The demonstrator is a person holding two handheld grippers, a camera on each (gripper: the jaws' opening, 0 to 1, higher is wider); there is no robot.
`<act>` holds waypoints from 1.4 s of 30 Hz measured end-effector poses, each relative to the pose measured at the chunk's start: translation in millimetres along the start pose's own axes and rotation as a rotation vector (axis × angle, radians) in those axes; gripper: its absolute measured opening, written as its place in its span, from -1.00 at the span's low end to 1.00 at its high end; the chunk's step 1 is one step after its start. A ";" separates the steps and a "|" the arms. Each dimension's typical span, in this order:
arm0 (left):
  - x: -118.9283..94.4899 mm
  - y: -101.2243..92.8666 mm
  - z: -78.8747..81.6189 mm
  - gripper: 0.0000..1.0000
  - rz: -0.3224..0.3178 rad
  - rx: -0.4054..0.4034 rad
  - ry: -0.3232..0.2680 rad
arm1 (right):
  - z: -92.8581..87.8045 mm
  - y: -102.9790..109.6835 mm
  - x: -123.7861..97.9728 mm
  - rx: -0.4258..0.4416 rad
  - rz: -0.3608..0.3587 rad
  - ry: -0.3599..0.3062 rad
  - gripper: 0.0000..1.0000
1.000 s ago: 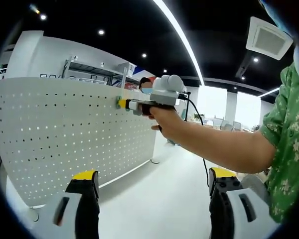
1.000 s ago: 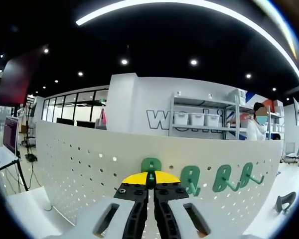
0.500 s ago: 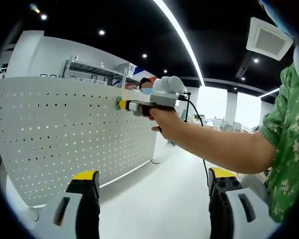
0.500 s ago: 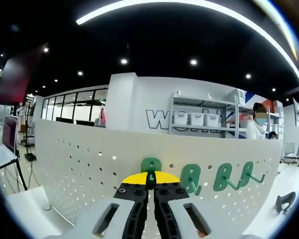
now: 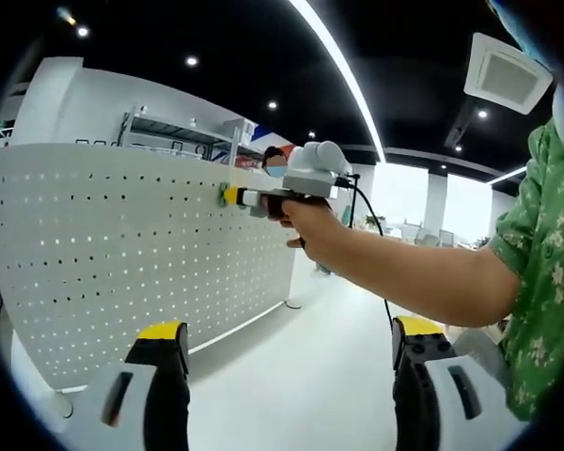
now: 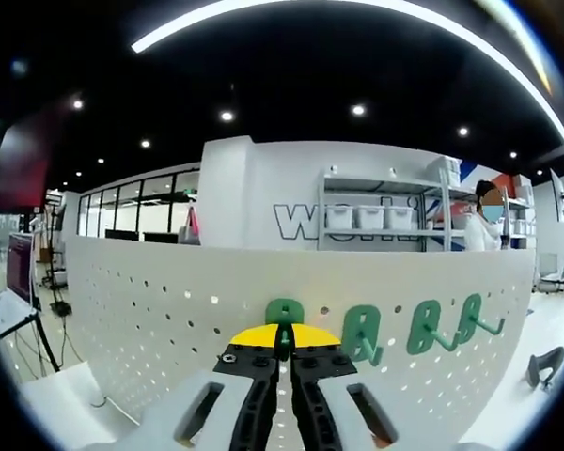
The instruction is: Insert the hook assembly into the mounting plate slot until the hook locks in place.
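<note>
A white pegboard mounting plate (image 5: 122,244) (image 6: 150,310) stands upright on a white table. My right gripper (image 6: 284,342) is shut on a green hook (image 6: 284,311), pressing it against the plate near the top edge. In the left gripper view, a hand holds that right gripper (image 5: 231,196) with its yellow tips at the plate, a bit of the green hook (image 5: 222,190) showing there. My left gripper (image 5: 287,343) hangs low in front of the plate, its jaws wide apart with nothing between them.
Three more green hooks (image 6: 362,334) (image 6: 427,329) (image 6: 475,319) hang on the plate to the right. A dark hook (image 6: 545,366) lies on the table (image 5: 301,376) at the far right. The person's bare arm (image 5: 404,277) crosses above the left gripper. Shelving (image 6: 385,221) stands behind.
The right gripper view has shifted slightly, so its camera moved a little. The right gripper stays shut on the hook at the plate. The left gripper has not moved.
</note>
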State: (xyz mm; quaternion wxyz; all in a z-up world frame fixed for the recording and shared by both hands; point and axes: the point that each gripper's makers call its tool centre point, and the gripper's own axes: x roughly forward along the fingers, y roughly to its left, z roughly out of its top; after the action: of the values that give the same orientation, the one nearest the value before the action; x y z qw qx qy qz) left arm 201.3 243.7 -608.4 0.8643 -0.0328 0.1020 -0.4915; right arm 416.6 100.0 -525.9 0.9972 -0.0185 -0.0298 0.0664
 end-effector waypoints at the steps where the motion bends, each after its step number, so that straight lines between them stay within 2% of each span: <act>1: 0.1 -0.2 -0.1 0.83 -0.001 0.001 0.001 | 0.0 0.0 0.1 0.001 -0.001 0.000 -0.97; 3: 0.1 -0.3 0.3 0.82 -0.001 0.002 -0.001 | 0.0 0.4 0.1 0.001 -0.007 0.003 -0.97; 5: -0.3 -0.1 0.7 0.82 0.000 0.002 -0.002 | 0.1 1.2 0.1 -0.045 -0.021 0.016 -0.96; 9: -1.1 0.1 0.6 0.81 0.001 0.001 -0.004 | -0.1 2.0 1.1 -0.059 -0.036 0.019 -0.96; 16: -0.2 -1.3 0.4 0.80 -0.005 0.001 -0.004 | -1.3 0.0 1.6 -0.029 -0.060 0.029 -0.93; 18: -0.4 -1.4 0.8 0.80 -0.005 0.000 -0.006 | -1.2 0.9 2.7 -0.067 -0.064 0.037 -0.93; 42: -3.1 -2.2 3.5 0.81 0.001 0.009 -0.014 | -8.0 2.8 -0.8 -0.090 -0.037 0.051 -0.84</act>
State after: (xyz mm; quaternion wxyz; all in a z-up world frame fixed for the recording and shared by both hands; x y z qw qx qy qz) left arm 198.6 245.1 -604.1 0.8655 -0.0324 0.0936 -0.4911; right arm 415.9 102.3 -534.1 0.9968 -0.0645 -0.0078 0.0459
